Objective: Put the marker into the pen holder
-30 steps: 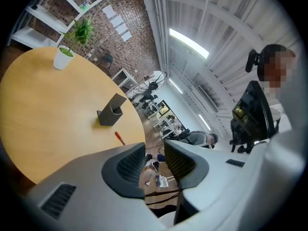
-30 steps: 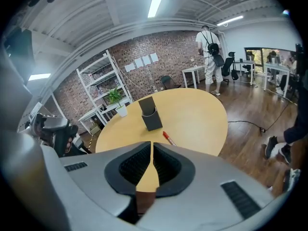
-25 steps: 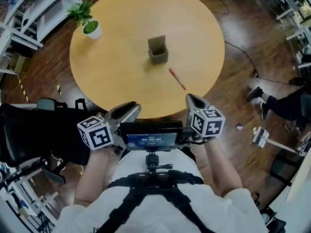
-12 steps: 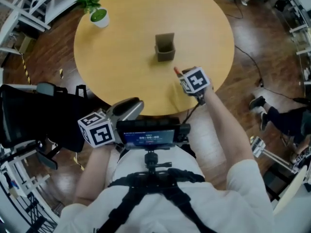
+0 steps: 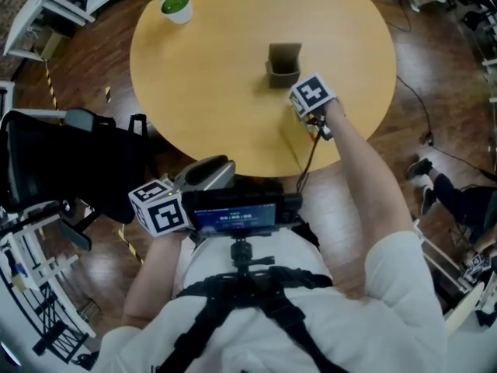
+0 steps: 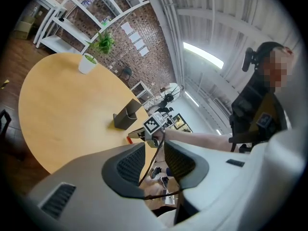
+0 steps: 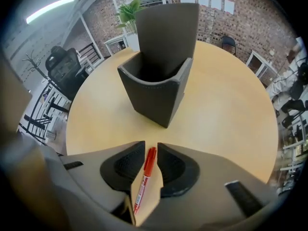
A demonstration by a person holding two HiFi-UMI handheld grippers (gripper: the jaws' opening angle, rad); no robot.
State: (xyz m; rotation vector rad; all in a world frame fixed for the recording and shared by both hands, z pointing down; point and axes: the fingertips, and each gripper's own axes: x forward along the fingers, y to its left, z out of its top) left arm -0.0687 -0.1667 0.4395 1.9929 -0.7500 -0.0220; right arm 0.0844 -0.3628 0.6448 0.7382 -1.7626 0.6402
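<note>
Right gripper (image 7: 150,148) is pointing steeply down over the round table (image 5: 202,92), close to its right edge. Its jaws have just been opening and are standing apart, straddling the red marker (image 7: 144,179). The marker is lying flat on the wood between the pads, not pinched. Just beyond the tips, toward the table's middle, the grey pen holder (image 7: 156,88) is standing upright. Left gripper (image 6: 154,150) is hanging off the table's near edge, close to the person's body, jaws spread. A potted plant (image 5: 177,6) is sitting at the far left edge.
</note>
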